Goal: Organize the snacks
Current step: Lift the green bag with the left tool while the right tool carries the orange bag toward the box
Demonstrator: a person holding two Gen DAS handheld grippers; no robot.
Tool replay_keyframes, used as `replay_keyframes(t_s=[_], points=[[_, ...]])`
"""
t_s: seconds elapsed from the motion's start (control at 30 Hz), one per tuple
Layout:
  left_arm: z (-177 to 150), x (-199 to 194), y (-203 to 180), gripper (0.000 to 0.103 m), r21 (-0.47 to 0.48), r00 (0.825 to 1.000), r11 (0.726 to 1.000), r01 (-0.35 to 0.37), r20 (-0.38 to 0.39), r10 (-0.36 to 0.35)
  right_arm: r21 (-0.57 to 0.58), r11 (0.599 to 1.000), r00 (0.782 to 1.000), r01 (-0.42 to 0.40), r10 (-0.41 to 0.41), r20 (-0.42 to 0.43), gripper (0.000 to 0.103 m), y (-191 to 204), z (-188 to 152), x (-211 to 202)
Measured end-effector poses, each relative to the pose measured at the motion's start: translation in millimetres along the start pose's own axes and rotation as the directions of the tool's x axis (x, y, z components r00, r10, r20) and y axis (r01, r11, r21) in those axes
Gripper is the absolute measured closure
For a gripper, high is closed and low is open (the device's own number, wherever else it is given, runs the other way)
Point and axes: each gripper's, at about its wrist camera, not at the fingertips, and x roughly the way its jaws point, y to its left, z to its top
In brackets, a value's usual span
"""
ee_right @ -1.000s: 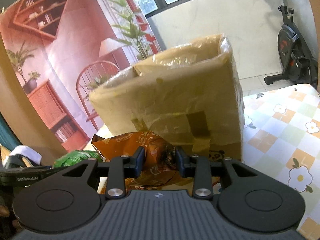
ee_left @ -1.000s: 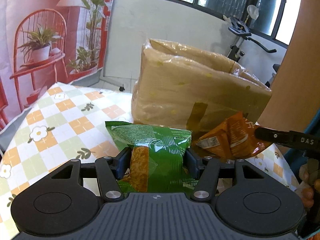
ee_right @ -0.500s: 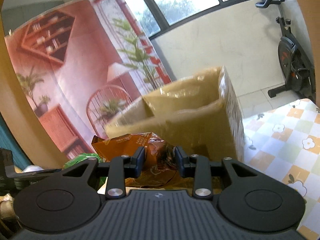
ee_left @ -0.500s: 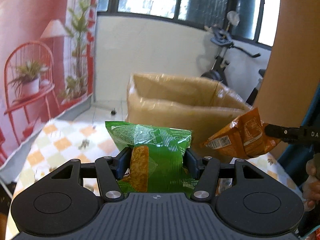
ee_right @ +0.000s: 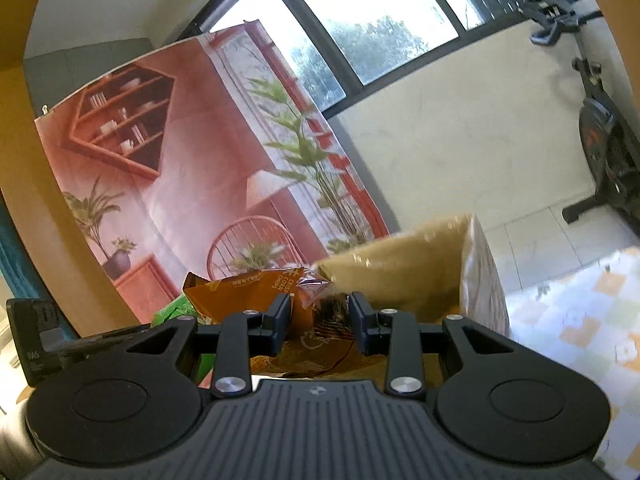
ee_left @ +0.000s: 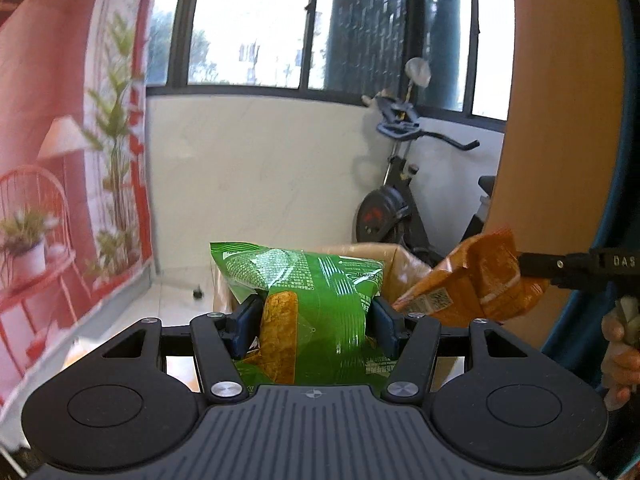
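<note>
My left gripper point(ee_left: 316, 322) is shut on a green snack bag point(ee_left: 320, 280) and holds it up in the air. My right gripper point(ee_right: 319, 320) is shut on an orange chip bag point(ee_right: 256, 292), also lifted; the same bag shows at the right of the left wrist view point(ee_left: 476, 288). An open brown cardboard box point(ee_right: 420, 276) stands just beyond and below both bags, and its rim shows behind the green bag point(ee_left: 404, 262). A bit of the green bag point(ee_right: 176, 308) peeks out left of the orange one.
The checked floral tablecloth point(ee_right: 580, 308) shows at the right of the box. An exercise bike point(ee_left: 396, 200) stands by the white wall under the window. A printed red backdrop point(ee_right: 192, 168) hangs at the left. A wooden panel point(ee_left: 556, 120) rises at the right.
Both grippers have risen with their bags. The box has dropped low in both views and looks smaller, and the table has nearly left the left wrist view.
</note>
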Motion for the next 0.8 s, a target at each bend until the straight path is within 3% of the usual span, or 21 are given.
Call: replay_keyframes(t_s=[0.13, 0.37, 0.57, 0.8], points=[[11.0, 23.3, -7.7, 0.041, 0.065, 0.999, 0.997, -0.032, 0.023, 0.031, -0.044, 0.999, 1.000, 0.008, -0.007, 0.027, 0.069, 1.7, 17.8, 18.2], [21.4, 73.4, -0.8, 0.041, 0.009, 0.999, 0.999, -0.053, -0.003, 0.053, -0.090, 0.993, 0.996, 0.079, -0.076, 0.036, 0.069, -10.3, 22.7, 65.7], [16.2, 125.1, 8.6, 0.041, -0.012, 0.991, 0.997, -0.082, -0.109, 0.080, -0.029, 0.989, 0.989, 0.148, -0.148, -0.010, 0.069, -28.4, 14.1, 114.3], [15.7, 157.0, 18.1, 0.041, -0.020, 0.978, 0.995, -0.094, -0.190, 0.089, 0.179, 0.954, 0.971, 0.241, -0.234, -0.058, 0.069, -55.4, 10.8, 152.1]])
